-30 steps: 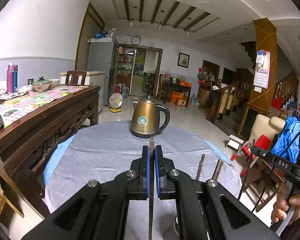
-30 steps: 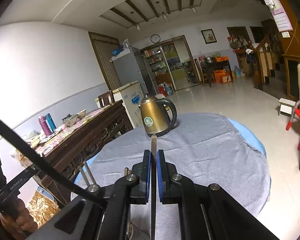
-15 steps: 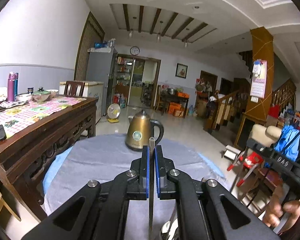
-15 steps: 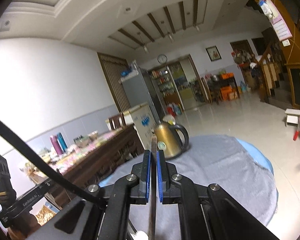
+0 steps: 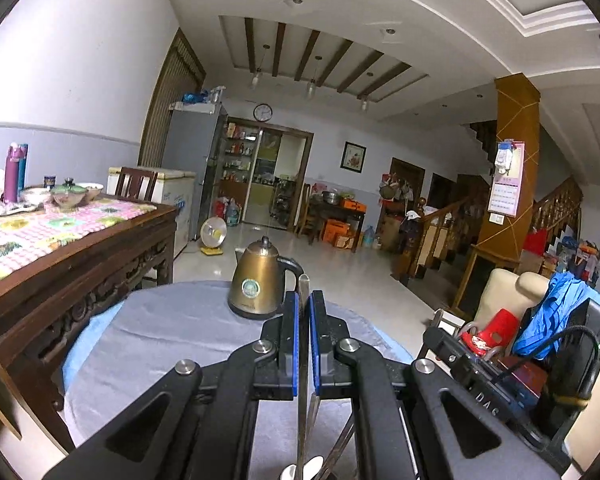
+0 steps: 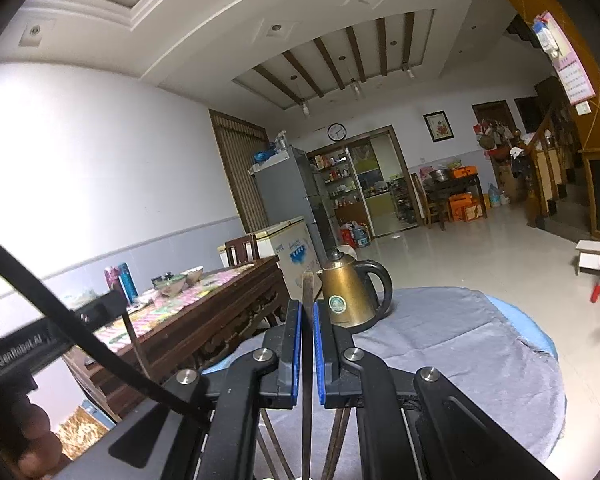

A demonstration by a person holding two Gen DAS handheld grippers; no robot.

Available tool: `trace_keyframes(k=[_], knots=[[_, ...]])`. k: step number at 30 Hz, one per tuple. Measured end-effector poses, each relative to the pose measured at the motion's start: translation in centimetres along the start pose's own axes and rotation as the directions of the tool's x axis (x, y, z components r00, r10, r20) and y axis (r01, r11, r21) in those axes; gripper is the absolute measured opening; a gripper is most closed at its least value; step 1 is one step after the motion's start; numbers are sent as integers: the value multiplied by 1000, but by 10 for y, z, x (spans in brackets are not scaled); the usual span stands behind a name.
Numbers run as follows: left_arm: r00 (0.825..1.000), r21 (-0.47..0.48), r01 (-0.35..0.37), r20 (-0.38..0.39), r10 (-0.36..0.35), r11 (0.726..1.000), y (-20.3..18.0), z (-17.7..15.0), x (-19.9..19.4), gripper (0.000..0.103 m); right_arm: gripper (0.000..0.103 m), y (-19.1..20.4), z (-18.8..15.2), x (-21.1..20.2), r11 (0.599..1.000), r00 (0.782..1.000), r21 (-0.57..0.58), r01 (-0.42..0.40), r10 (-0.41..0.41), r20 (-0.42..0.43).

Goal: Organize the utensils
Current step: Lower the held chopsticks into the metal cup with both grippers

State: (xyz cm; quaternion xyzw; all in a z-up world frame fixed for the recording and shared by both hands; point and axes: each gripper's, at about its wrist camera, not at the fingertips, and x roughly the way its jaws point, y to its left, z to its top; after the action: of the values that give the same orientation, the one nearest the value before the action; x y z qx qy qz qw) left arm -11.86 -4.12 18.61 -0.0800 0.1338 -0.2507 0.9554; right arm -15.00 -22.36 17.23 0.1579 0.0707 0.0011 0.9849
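My left gripper is shut on a thin flat metal utensil handle that stands upright between its blue pads, high over the grey-clothed round table. Rounded utensil ends show at the bottom edge under it. My right gripper is likewise shut on a second upright metal utensil handle. Brown sticks cross beneath it. Each gripper shows in the other's view: the right gripper's body at the right, the left gripper's body at the left with its utensil.
A brass kettle stands at the far side of the round table. To the left is a carved wooden table with bowls and bottles. A chair with blue cloth is at the right. A hand grips the left tool.
Both grippers have risen with their utensils still clamped. The kettle and table sit lower in both views, and the upright handles once beside the left gripper have dropped out of sight.
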Motion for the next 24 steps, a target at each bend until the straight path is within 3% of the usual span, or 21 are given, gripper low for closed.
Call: trace_keyframes(k=[10, 24], knots=[[998, -44, -24, -59, 21, 999, 7, -23, 18, 5, 7, -3, -20, 12, 1000, 999, -18, 4, -5, -53], [993, -17, -61, -104, 59, 998, 4, -38, 25, 5, 7, -1, -27, 1, 999, 996, -24, -23, 21, -82]])
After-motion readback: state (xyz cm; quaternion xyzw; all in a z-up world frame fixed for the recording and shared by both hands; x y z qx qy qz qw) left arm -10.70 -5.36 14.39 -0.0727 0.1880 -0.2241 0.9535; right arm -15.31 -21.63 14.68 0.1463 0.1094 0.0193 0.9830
